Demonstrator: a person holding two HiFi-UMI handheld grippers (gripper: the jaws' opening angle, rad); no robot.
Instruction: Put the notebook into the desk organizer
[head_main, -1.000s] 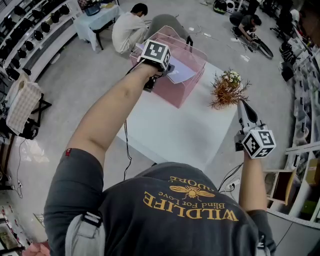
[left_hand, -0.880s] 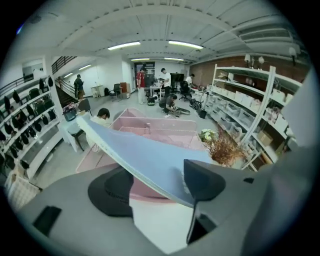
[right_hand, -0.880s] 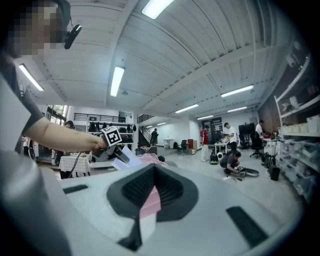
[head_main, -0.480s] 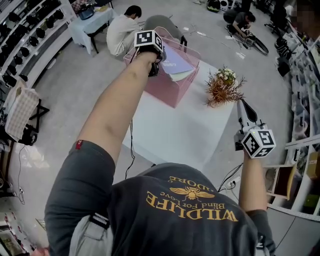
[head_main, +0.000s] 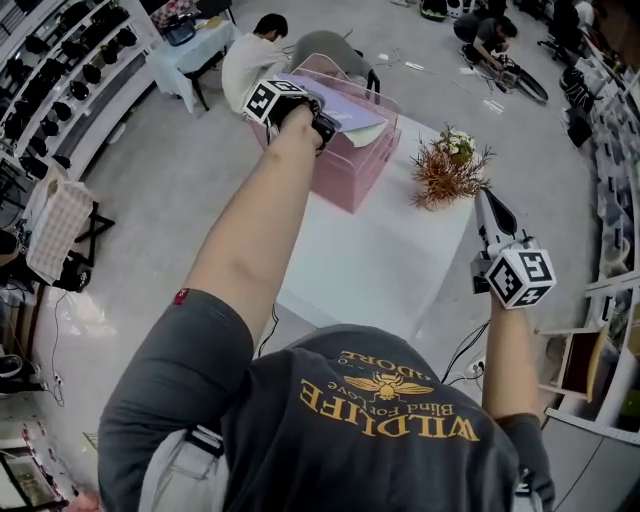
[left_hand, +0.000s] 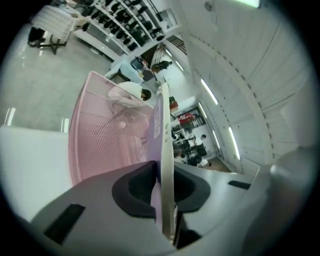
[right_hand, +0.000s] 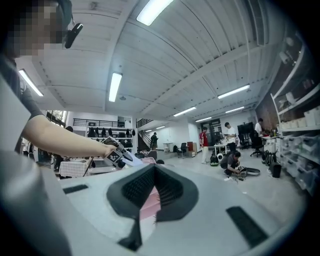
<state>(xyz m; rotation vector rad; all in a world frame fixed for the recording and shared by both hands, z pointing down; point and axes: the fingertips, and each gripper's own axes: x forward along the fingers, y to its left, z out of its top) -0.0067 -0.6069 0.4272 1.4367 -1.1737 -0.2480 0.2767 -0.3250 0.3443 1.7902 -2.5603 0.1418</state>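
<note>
A white table (head_main: 380, 260) fills the middle of the scene. At its far left corner stands a pink mesh desk organizer (head_main: 350, 175) with its top open, so things can be dropped in from above. A bunch of dried flowers (head_main: 447, 172) sits to its right, clear of the work. The notebook (head_main: 345, 108), with a pale lilac cover, is at the top of the organizer. It lies across the rim and does not seem to be down inside, though the views do not show how far any edge has entered. The left gripper (head_main: 328, 122) reaches out over the organizer's near left side. Its jaws have just been closing and now pinch the notebook's near edge, with the pads pressed on both covers. This is probably so the notebook can be turned on edge and steered into a slot. The right gripper (head_main: 492, 210) hangs over the table's near right edge, jaws together on nothing, apparently kept out of the way.
</note>
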